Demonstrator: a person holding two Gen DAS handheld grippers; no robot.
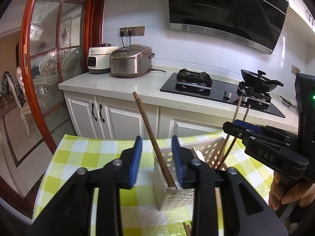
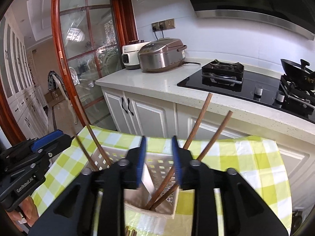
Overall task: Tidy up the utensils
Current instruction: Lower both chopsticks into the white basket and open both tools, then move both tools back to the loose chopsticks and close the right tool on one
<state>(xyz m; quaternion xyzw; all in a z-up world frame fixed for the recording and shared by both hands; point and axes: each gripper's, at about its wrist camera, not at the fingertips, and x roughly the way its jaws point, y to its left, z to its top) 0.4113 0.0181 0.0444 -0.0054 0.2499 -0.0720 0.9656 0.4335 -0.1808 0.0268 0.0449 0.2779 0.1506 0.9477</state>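
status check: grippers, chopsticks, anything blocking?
Left hand-held gripper open, chopstick loose between jaws. Right hand-held gripper open, empty. Chopsticks standing tilted in white basket. Nothing blocking.

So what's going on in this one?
A person holds a gripper in each hand over a white slotted basket on a green-checked tablecloth. Wooden chopsticks stand leaning inside it. Both the left gripper and right gripper are open, with nothing clamped. More chopsticks lie on the table nearer the camera.
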